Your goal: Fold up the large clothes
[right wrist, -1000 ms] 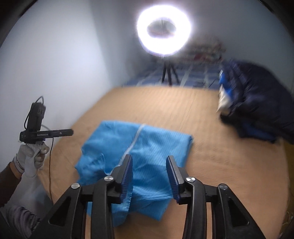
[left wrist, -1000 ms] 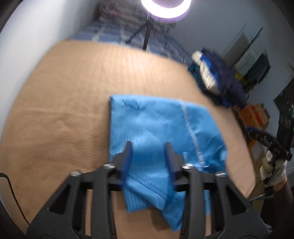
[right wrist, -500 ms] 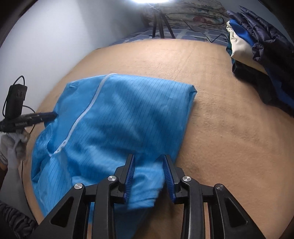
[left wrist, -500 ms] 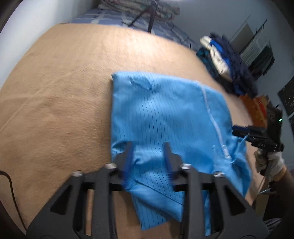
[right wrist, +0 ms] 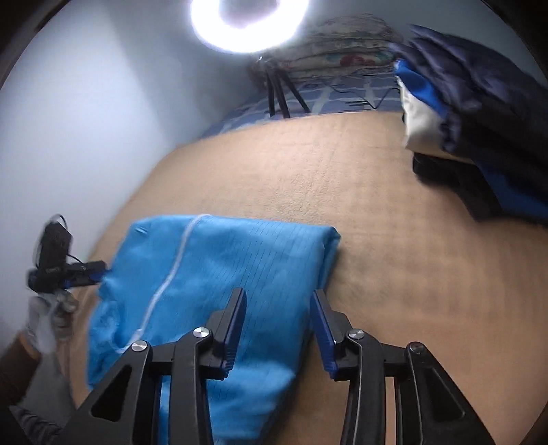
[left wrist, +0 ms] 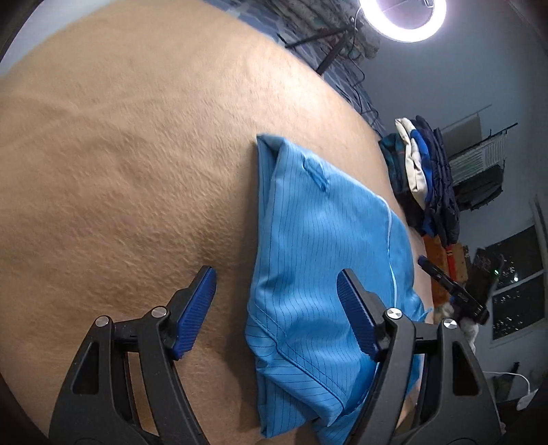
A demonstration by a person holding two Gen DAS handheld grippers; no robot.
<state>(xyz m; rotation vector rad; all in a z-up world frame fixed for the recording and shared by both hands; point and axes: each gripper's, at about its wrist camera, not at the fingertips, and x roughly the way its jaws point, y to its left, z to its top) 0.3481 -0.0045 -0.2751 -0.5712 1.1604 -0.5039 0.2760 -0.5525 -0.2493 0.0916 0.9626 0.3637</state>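
A bright blue pin-striped garment (left wrist: 325, 239) lies folded on the tan blanket (left wrist: 120, 154); its white zip line shows in the right wrist view (right wrist: 239, 253). My left gripper (left wrist: 274, 274) hovers low over the garment's near left edge. Its jaws are opening wide, with cloth under the gap and the pads clear of it. My right gripper (right wrist: 278, 292) stands over the garment's near right edge. Its jaws are opening too, with the fold beneath them and neither pad pressing on it. Each gripper appears small in the other's view, the left (right wrist: 65, 270) and the right (left wrist: 452, 291).
A pile of dark blue and white clothes (right wrist: 479, 113) sits at the blanket's far right (left wrist: 424, 185). A lit ring light (right wrist: 246, 27) on a tripod (right wrist: 281, 92) stands beyond the blanket (right wrist: 394, 256). A pale wall runs along the left.
Both grippers sank toward the blanket. The left jaws spread from narrow to wide and let the cloth go. The garment's near end, hanging bunched before, now lies flat.
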